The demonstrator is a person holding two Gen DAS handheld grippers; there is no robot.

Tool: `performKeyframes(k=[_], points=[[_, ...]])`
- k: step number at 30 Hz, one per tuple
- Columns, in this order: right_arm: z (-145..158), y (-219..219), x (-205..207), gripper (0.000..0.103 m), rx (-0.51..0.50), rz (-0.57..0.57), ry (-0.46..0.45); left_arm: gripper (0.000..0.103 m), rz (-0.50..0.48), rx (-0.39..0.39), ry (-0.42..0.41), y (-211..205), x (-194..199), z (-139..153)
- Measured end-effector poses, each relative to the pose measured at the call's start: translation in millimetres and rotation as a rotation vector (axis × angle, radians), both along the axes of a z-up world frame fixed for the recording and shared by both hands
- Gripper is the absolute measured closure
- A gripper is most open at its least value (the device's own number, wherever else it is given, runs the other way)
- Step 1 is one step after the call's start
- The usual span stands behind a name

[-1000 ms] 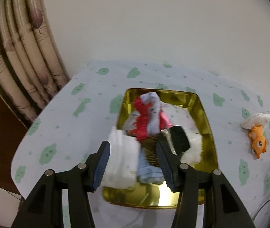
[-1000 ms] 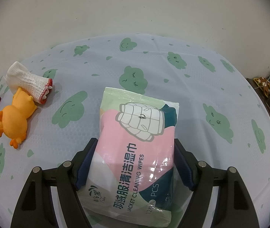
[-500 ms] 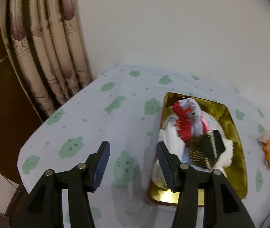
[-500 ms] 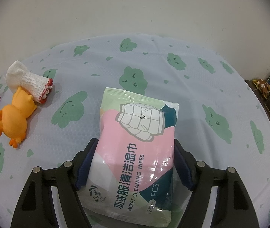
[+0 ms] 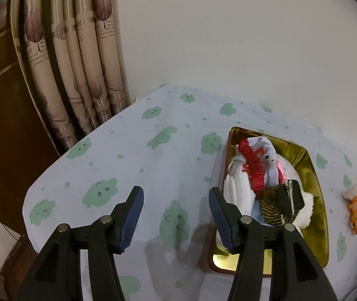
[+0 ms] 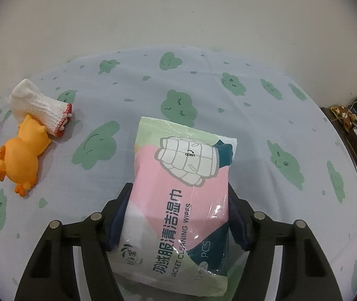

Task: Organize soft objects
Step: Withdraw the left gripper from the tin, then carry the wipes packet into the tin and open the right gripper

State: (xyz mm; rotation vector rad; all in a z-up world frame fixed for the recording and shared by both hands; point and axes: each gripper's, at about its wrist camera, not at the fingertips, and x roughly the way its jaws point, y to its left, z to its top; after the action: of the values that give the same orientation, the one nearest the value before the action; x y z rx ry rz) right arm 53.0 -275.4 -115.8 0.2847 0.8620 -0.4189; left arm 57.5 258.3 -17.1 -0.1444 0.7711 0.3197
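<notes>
A: Cloud-printed cloth covers the table point(image 6: 228, 57); where does the wipes pack point(image 6: 178, 195) lie?

B: Flat near the table's near edge, between the jaws of the right gripper point(image 6: 179, 215). Those jaws have just been closing, and the pads now sit against the pack's two long sides, so the grasp looks made or nearly so.

A: And the left gripper point(image 5: 175, 215)?

B: Empty. Its jaws have just been opening wider and hang above bare cloth beside the gold tray point(image 5: 316, 183), which is heaped with a white towel point(image 5: 236, 188), a red-frilled sock point(image 5: 263, 160) and a woven pouch point(image 5: 276, 208).

A: So which step is in hand?

B: Probably picking up the pack. The next move calls for a firm squeeze, a lift, then carrying it over to the crowded tray. A yellow duck toy point(image 6: 22, 155) and a white sock point(image 6: 40, 105) wait near the table's left edge.
</notes>
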Motion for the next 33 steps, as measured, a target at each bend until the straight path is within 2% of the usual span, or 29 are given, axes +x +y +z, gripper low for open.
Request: performKeyframes(k=[3,17,28,33], points=[[3.7,3.5,-1.2,0.039,0.002,0.006,-0.002,0.048,0.008,-0.042,0.004,5.6,0.0,-1.9],[48.6,40.3,-6.9,0.039,0.017,0.076,-0.098,0.048,0.022,-0.083,0.007,10.8,0.6,-1.7],[89.6,120.0,23.5,0.039,0.015,0.285,-0.152,0.048,0.055,-0.088,0.007,15.7,-0.4,-2.7],[97.8,166.6,44.1,0.039,0.005,0.402,-0.149,0.048,0.062,-0.144,0.01,23.5,0.0,-5.0]])
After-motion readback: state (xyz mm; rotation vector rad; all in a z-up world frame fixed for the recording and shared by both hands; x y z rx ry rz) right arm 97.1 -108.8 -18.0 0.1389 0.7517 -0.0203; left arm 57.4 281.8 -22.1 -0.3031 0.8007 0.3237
